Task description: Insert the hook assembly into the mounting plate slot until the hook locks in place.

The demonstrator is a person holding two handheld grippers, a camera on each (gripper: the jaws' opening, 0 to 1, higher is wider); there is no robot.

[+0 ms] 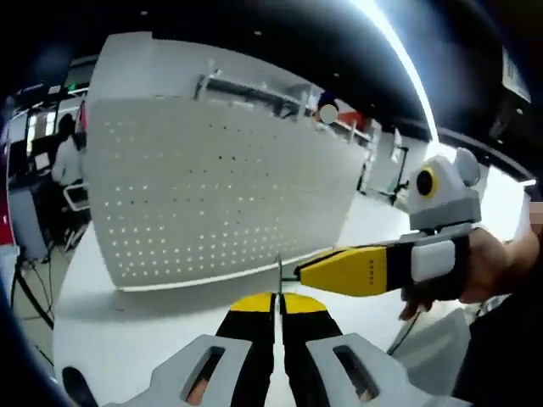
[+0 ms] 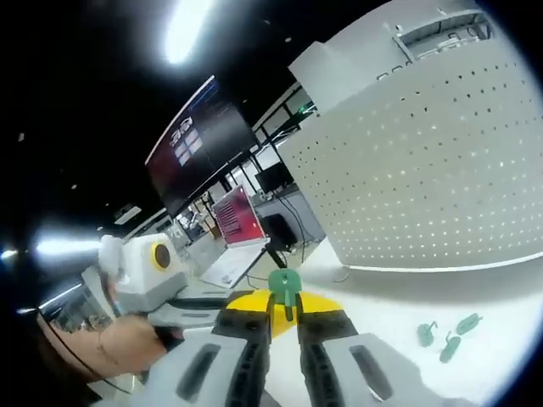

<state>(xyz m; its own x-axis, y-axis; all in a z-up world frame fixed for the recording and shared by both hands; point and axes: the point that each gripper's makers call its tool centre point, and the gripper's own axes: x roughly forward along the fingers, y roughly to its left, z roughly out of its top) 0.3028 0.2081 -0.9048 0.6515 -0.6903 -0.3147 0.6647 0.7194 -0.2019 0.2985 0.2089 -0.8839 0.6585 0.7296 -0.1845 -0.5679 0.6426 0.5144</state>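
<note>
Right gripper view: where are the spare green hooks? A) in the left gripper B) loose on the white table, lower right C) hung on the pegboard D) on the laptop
B: three spare green hooks lie loose on the white table in front of the pegboard, while the right gripper is shut on another green hook.

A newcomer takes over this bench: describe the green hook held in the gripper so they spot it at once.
Start at the white perforated panel standing on the table. In front of it, the right gripper pinches one green hook between yellow-tipped jaws. Unlike the three loose hooks lying on the table, it is raised and held.
</note>
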